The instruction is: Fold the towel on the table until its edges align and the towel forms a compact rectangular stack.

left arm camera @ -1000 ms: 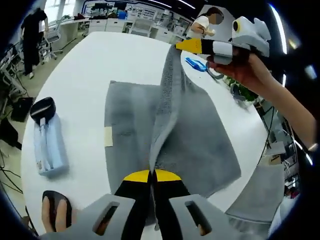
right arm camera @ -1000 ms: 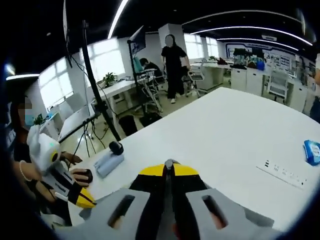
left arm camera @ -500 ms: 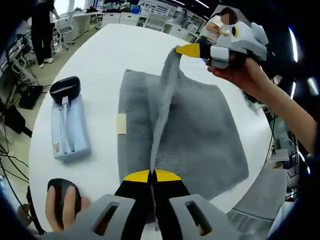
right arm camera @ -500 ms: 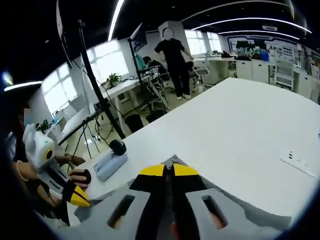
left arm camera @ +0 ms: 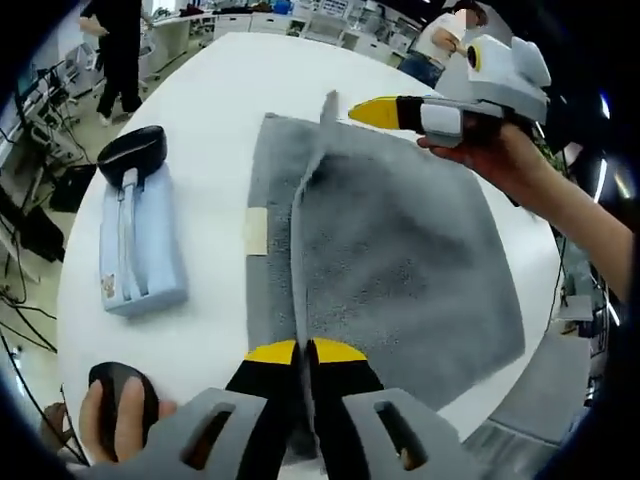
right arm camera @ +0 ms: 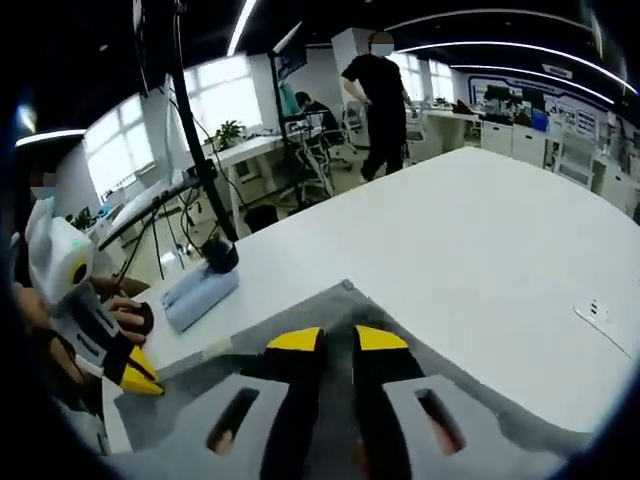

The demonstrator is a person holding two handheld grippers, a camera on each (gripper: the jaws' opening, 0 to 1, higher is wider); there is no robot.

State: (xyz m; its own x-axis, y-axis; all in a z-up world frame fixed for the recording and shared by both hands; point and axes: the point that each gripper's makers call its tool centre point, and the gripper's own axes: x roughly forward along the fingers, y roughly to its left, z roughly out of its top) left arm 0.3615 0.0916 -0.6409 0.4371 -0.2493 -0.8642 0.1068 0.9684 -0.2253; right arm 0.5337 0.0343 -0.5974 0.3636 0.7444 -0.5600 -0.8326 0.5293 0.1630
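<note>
towel (left arm camera: 400, 250) folded on table (left arm camera: 200, 110) | left gripper (left arm camera: 300, 352) clamped on its edge | right gripper (right arm camera: 338, 340) seen parted | blue case (left arm camera: 135, 250) beside towel

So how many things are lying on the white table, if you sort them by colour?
Grey: 1, the soft grey towel
Light blue: 1, the long light blue case with a black cap
White: 1, the flat white power strip
Total: 3

Looking like an open-plan office/lab: rows of desks w/ chairs (right arm camera: 330, 150) running across upper centre, ceiling strip lights (right arm camera: 245, 22) glowing up top, a person (right arm camera: 383, 95) standing there, white cabinets (right arm camera: 575, 150) lining upper right.
</note>
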